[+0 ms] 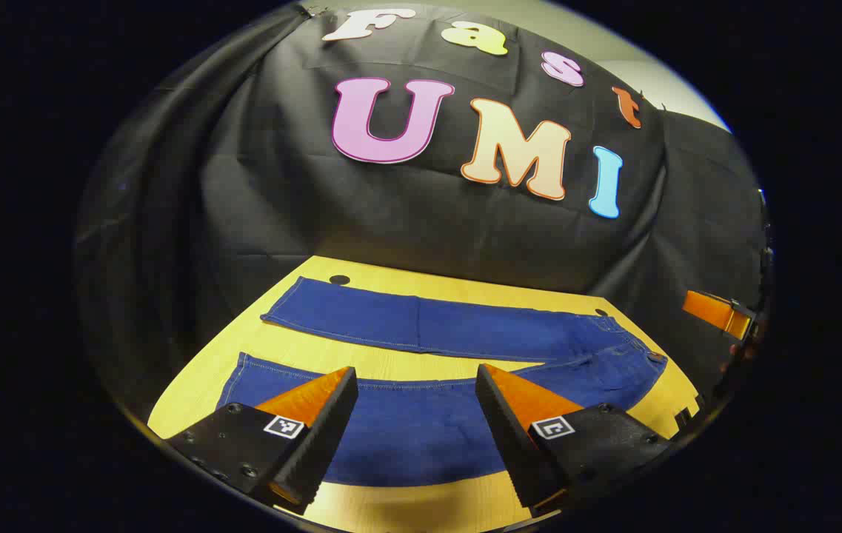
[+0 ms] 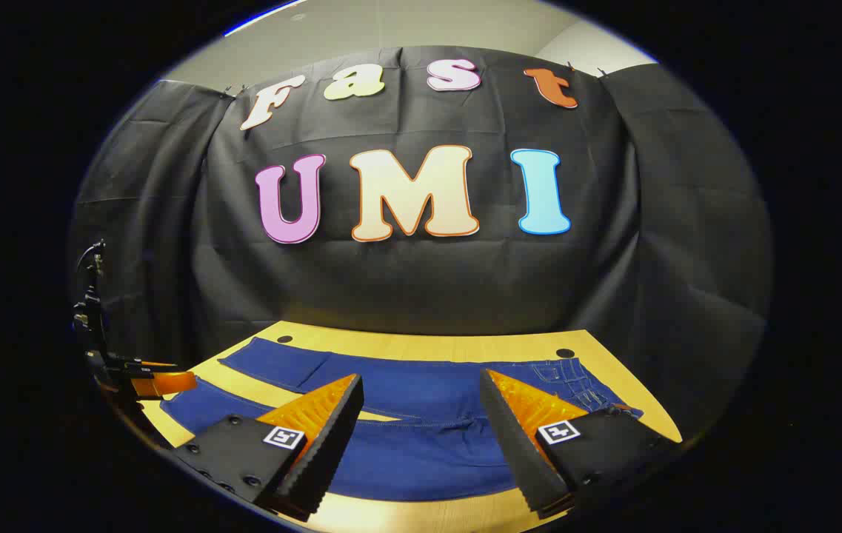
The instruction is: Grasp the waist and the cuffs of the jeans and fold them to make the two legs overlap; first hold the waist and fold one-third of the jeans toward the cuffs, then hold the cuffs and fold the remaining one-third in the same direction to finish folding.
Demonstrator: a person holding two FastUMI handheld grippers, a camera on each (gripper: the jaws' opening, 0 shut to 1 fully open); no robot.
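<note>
Dark blue jeans (image 1: 413, 429) lie flat on the yellow wooden table (image 1: 295, 346), the two legs spread apart in a narrow V. In the left gripper view the waist (image 1: 632, 352) is at the right and the cuffs (image 1: 272, 311) at the left. My left gripper (image 1: 417, 370) hovers open over the near leg, holding nothing. In the right gripper view the jeans (image 2: 421, 459) lie below my right gripper (image 2: 421, 376), which is open and empty, with the waist (image 2: 583, 381) just to its right.
Black cloth walls close off the back and sides of the table (image 2: 428, 344). Two round holes (image 1: 339, 280) (image 1: 600, 312) sit near the table's far edge. A finger (image 1: 713, 311) of the right gripper shows at the far right; a finger (image 2: 161, 383) of the left gripper shows at the far left.
</note>
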